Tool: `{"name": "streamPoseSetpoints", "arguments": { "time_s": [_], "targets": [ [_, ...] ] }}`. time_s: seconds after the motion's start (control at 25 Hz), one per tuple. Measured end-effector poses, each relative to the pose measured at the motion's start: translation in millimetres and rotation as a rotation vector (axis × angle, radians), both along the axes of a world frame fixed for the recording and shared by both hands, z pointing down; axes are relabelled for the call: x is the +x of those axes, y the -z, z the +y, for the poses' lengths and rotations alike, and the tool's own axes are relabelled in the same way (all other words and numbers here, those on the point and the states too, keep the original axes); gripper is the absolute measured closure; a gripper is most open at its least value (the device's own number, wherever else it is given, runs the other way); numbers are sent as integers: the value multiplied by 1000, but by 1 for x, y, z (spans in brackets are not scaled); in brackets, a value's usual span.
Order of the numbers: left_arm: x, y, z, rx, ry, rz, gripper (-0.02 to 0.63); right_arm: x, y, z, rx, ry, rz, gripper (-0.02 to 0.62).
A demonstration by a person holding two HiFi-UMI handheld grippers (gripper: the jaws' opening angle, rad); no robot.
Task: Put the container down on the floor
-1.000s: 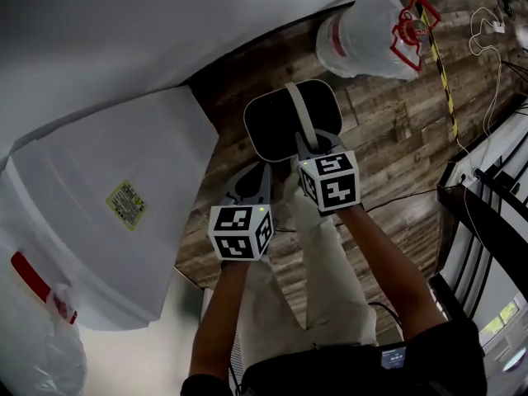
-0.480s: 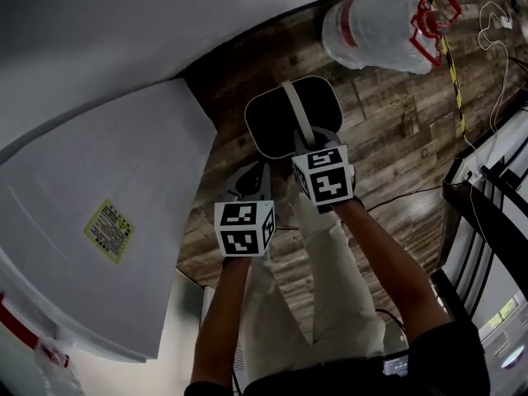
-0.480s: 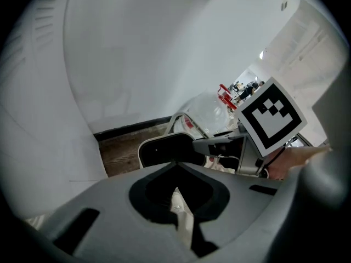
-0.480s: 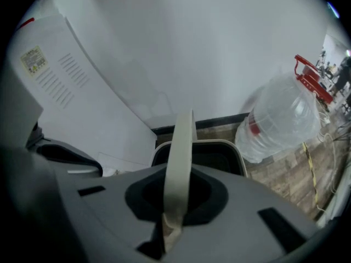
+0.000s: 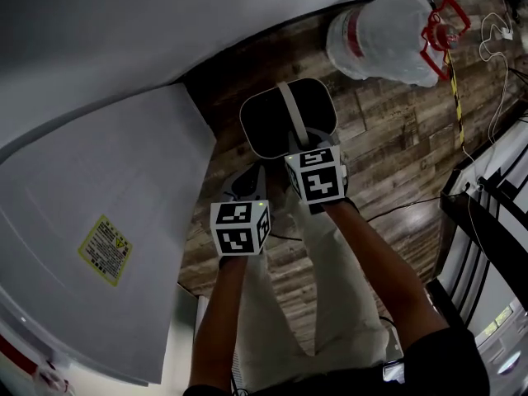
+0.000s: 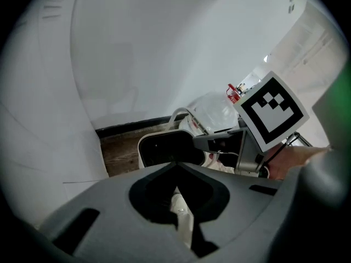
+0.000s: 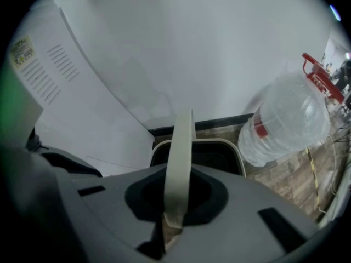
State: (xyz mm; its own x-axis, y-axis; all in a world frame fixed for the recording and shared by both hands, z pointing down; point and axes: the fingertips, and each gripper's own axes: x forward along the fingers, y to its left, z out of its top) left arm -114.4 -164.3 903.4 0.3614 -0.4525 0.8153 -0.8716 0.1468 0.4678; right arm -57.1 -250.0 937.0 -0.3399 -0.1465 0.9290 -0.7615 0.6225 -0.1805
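Observation:
The container is a cream bucket with a dark inside and a pale arched handle. It hangs upright over the wooden floor, close to the white wall. My right gripper is shut on the top of the handle, and the container's rim shows right below it. My left gripper sits beside it on the left, apart from the container, its jaw tips together. A pale strip shows behind the tips of the left gripper; I cannot tell what it is. Whether the container's bottom touches the floor is hidden.
A large clear water bottle with a red handle lies on the floor beyond the container. A big white appliance with a yellow label fills the left. Cables and a dark frame lie right. The person's legs stand below.
Both grippers have sunk toward the floor together, the container going down with the right one. The grip on the handle is unchanged.

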Motion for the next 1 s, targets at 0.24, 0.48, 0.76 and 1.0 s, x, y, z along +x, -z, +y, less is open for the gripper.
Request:
{"name": "streamPoseSetpoints", "arguments": {
  "time_s": [0.24,0.48,0.76,1.0],
  "targets": [
    [-6,-20,-13,13,42,9,592,-15,-20,-14,24,11,-15,565],
    [-9,-40,-22,24,53,13,592,-35,-36,-31,45,26,-30,565],
    [-20,-57,-25,25,58,2,592,-62,-51,-48,73,32,-59,563],
    [-33,-72,-22,18,101,-2,592,-80,-61,-58,94,47,-83,563]
  ]
}}
